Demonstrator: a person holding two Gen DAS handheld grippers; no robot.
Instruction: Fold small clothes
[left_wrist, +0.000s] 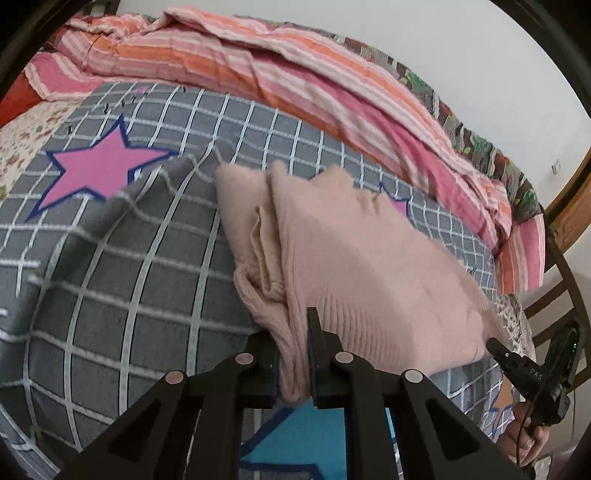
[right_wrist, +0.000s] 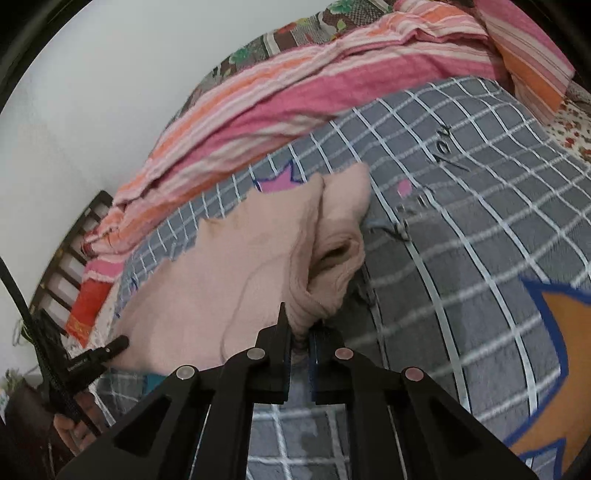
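Both tools clamped on the pink knit sweater: my left gripper pinches a ribbed edge at lower centre; my right gripper pinches a bunched edge at centre. Sweater lies mid-frame on the grey checked bedspread, already doubled lengthwise. I judge the cross fold remains, then smoothing.
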